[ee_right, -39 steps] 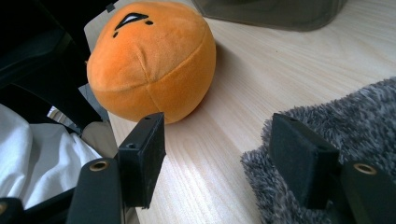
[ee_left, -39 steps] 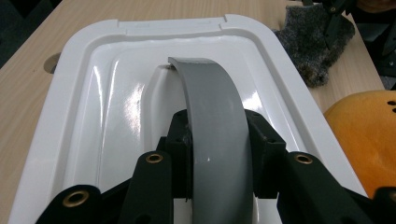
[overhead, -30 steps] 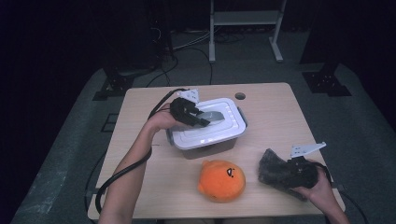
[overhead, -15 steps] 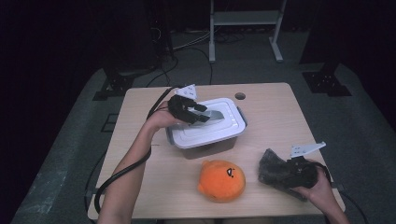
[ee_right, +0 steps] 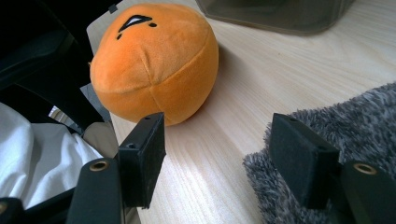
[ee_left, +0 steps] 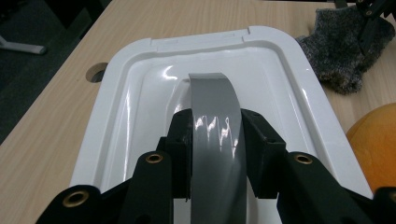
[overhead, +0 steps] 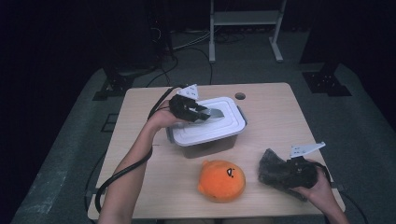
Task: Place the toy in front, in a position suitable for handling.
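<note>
Since a second ago your left gripper (ee_left: 215, 154) has closed on the grey handle (ee_left: 212, 112) of the still-seated white lid (overhead: 210, 122), while your right gripper (ee_right: 219, 158) waits open beside it.

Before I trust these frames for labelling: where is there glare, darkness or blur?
High view: room dark beyond the table, tabletop evenly lit. Left gripper view: bright glare streaks on the grey handle and white lid. Right gripper view: orange plush sharp, near jaws slightly soft.

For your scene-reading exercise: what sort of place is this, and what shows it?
Probably a lab or recording studio: dark surroundings, cables on the floor, a lone wooden table holding test props, a white lidded box and an orange plush.
</note>
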The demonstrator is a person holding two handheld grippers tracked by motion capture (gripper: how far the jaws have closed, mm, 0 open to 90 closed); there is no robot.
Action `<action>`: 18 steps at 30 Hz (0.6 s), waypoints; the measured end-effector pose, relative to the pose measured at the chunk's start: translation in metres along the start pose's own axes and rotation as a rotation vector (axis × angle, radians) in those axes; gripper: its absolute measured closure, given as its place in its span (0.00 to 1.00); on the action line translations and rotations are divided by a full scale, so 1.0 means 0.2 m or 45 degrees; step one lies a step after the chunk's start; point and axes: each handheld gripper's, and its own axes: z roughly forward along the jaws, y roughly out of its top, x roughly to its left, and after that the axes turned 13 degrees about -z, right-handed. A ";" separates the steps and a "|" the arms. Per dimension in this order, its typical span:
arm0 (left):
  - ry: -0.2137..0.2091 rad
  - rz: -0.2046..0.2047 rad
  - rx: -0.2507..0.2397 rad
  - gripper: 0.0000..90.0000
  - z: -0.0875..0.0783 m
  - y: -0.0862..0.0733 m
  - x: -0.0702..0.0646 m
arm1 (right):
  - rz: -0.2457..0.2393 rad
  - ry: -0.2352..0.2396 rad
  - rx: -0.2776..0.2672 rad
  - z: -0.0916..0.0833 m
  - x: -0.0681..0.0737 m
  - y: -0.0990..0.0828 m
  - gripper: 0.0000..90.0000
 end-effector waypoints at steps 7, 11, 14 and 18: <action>-0.004 0.004 -0.003 0.74 0.00 0.00 -0.01 | 0.004 0.002 -0.001 0.00 0.00 0.00 0.39; 0.003 0.007 -0.003 0.74 -0.02 0.01 0.00 | 0.003 0.002 -0.001 0.00 0.00 0.00 0.39; 0.010 0.001 -0.012 0.74 -0.03 0.01 0.00 | 0.003 0.001 0.000 0.00 0.00 0.00 0.39; 0.021 -0.001 -0.032 0.74 -0.05 0.02 -0.01 | 0.002 0.000 -0.001 0.00 0.00 0.00 0.39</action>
